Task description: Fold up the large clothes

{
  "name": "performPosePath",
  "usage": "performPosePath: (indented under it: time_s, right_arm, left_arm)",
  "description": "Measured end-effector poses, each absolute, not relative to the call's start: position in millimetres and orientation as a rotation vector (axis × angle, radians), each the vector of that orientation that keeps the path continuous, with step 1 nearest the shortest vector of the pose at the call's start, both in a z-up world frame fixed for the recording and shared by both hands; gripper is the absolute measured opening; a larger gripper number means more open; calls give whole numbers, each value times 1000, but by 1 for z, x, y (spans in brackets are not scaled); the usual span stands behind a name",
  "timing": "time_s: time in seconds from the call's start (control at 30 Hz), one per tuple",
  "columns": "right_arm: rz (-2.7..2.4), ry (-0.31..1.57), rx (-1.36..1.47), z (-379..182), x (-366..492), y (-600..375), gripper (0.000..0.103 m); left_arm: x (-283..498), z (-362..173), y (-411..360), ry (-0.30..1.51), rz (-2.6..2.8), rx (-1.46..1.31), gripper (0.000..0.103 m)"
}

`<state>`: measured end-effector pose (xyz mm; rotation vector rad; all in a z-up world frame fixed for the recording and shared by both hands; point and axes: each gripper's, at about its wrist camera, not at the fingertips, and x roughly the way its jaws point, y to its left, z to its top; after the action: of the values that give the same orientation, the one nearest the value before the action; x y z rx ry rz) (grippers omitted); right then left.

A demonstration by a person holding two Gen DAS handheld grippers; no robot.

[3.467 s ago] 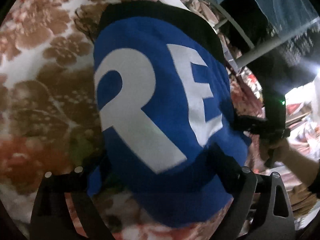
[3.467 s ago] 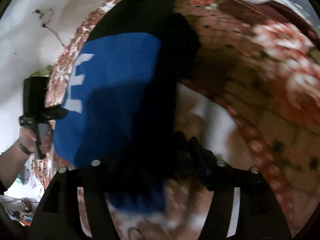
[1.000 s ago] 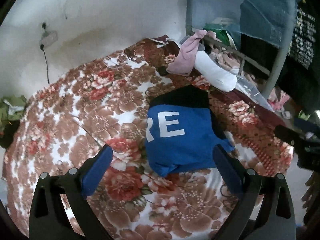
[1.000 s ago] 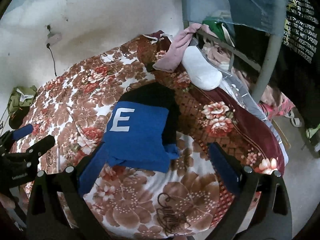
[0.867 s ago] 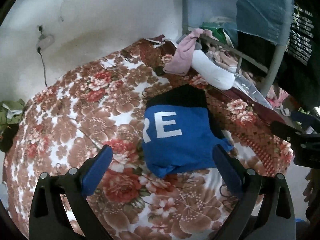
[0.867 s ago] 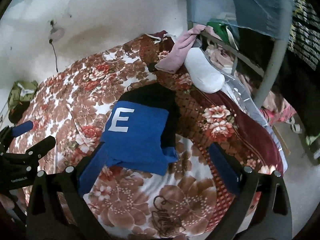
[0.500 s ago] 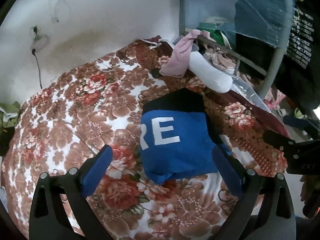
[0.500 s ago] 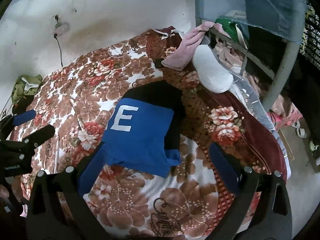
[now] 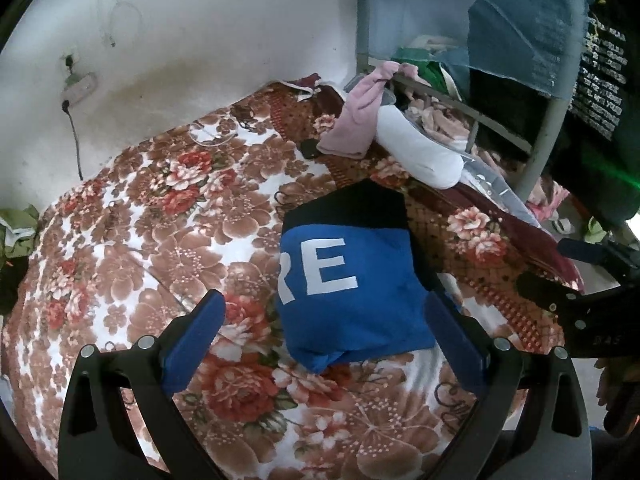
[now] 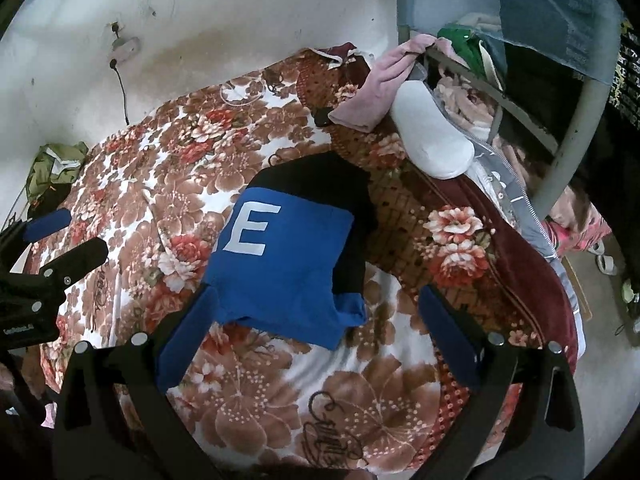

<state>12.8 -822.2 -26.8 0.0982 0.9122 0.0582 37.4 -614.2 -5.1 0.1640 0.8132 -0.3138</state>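
A blue and black garment with white letters (image 9: pixel 352 276) lies folded into a compact block on the flowered bedspread (image 9: pixel 160 216). It also shows in the right wrist view (image 10: pixel 288 256). My left gripper (image 9: pixel 324 328) is open and empty, held above and short of the garment. My right gripper (image 10: pixel 316 320) is open and empty, also held back above the bed's near edge. The right gripper shows at the right of the left wrist view (image 9: pixel 568 280), and the left gripper at the left of the right wrist view (image 10: pixel 52 240).
A pink cloth (image 9: pixel 360 128) and a white pillow (image 9: pixel 420 152) lie at the bed's far right. A metal bunk frame post (image 9: pixel 544 136) with hanging clothes stands on the right. A green garment (image 10: pixel 56 172) lies at the far left by the wall.
Both grippers let go of the garment and pulled far back from the bed. In the last second both views drift slightly; the garment stays still.
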Motion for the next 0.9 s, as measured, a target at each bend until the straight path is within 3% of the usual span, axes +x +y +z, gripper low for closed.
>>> performPosePath:
  time_s: [0.9]
  right_arm:
    - [51,937,99,-28,18,-826,98]
  left_arm:
    - [48,-7,-620,830,-340,196,97]
